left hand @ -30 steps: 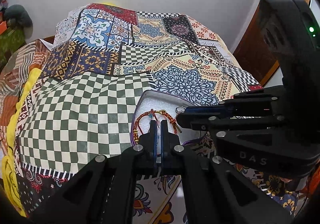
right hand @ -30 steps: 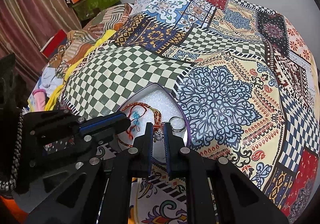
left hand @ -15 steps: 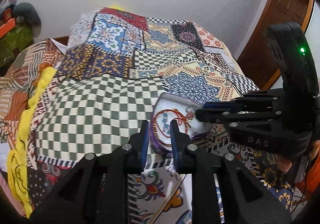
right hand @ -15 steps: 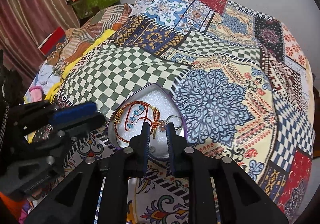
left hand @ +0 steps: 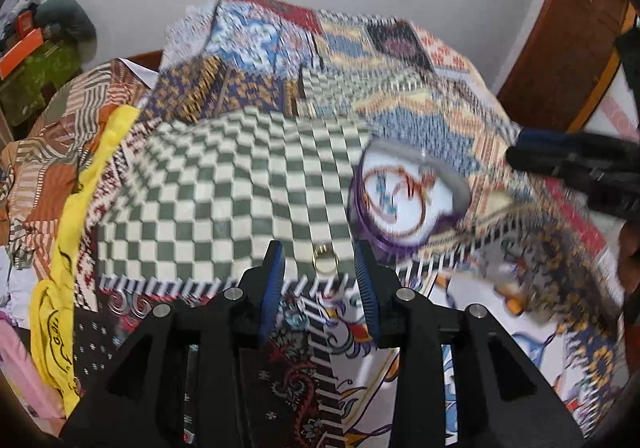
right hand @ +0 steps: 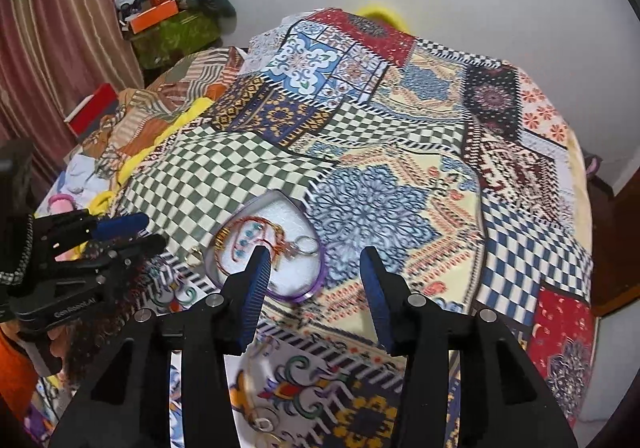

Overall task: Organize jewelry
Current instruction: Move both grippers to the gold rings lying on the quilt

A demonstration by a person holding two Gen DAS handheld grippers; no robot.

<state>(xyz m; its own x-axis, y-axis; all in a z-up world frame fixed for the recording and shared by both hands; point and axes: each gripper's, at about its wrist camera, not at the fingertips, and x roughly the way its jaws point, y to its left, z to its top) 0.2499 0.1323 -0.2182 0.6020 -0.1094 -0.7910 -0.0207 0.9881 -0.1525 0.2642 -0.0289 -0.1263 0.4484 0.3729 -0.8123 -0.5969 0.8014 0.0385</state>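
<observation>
Heart-shaped tray (right hand: 298,290) flat on patchwork bedspread (right hand: 400,176) near its front edge, point aimed toward the far wall, long axis front to back. Inside: one red beaded bracelet (right hand: 248,238), one key ring (right hand: 306,246). One gold ring (left hand: 325,261) on the cloth just left. Left gripper (left hand: 320,272) opening, straddling that ring untouched; right gripper (right hand: 316,268) opening, empty.

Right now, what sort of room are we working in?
Most likely a bedroom: a bed under a patchwork bedspread, loose clothes heaped beside it, and a curtain on the left.
</observation>
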